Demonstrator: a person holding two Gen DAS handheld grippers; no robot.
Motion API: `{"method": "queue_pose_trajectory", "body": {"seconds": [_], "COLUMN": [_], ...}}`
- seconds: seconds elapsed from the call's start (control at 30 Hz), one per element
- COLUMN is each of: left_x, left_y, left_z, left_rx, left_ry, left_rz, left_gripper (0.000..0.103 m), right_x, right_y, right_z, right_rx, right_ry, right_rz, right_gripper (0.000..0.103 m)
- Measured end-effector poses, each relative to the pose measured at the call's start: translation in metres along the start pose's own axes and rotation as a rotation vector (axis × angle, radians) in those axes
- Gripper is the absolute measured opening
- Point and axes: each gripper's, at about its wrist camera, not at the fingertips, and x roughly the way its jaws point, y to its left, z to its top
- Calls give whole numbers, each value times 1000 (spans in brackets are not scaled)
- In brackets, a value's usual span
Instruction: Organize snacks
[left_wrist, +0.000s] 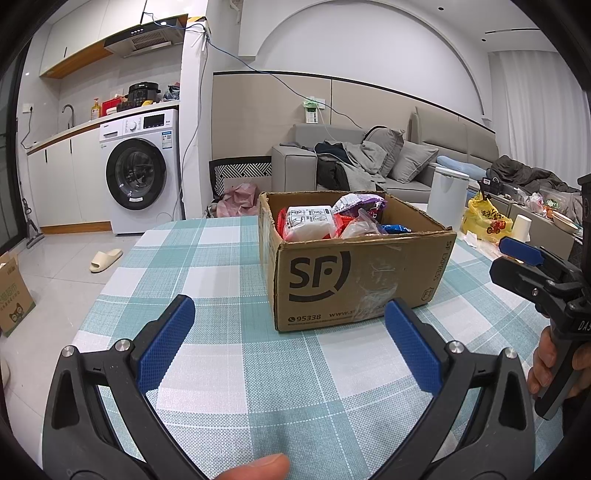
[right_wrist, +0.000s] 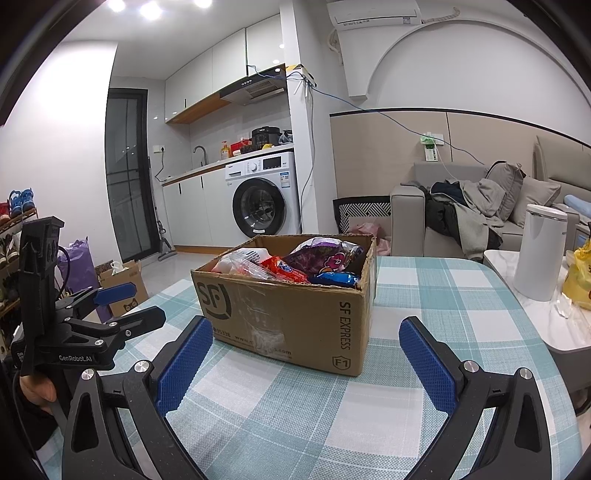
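A brown SF Express cardboard box (left_wrist: 354, 284) (right_wrist: 295, 314) stands open on the checked tablecloth, holding several snack packs. Among them are a white-and-red pack (left_wrist: 310, 221), a purple bag (left_wrist: 360, 205) (right_wrist: 325, 254), a red pack (right_wrist: 284, 269) and a blue pack (right_wrist: 334, 278). My left gripper (left_wrist: 290, 345) hovers open just short of the box's front face, nothing between its blue pads. My right gripper (right_wrist: 306, 363) is open too, near the box's front right corner. Each gripper appears in the other's view: the right gripper (left_wrist: 532, 266) at right, the left gripper (right_wrist: 114, 306) at left.
The table (left_wrist: 207, 266) carries a teal and white checked cloth. A white bin (right_wrist: 541, 251) and a yellow bag (right_wrist: 580, 284) stand at its right. A sofa with clothes (left_wrist: 354, 162), a washing machine (left_wrist: 140, 173) and a floor carton (right_wrist: 123, 280) lie beyond.
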Motion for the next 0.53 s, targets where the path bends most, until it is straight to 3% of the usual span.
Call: {"method": "queue_pose_trajectory", "body": {"seconds": [0.53], "left_x": [0], "left_y": [0], "left_z": [0], "left_rx": [2], "left_ry": [0], "left_rz": [-1], "left_gripper": [103], "right_x": [0], "right_y": [0], "right_z": [0], "right_rx": [-1], "right_ry": [-1], "right_rz": [0], "right_gripper": [103]}}
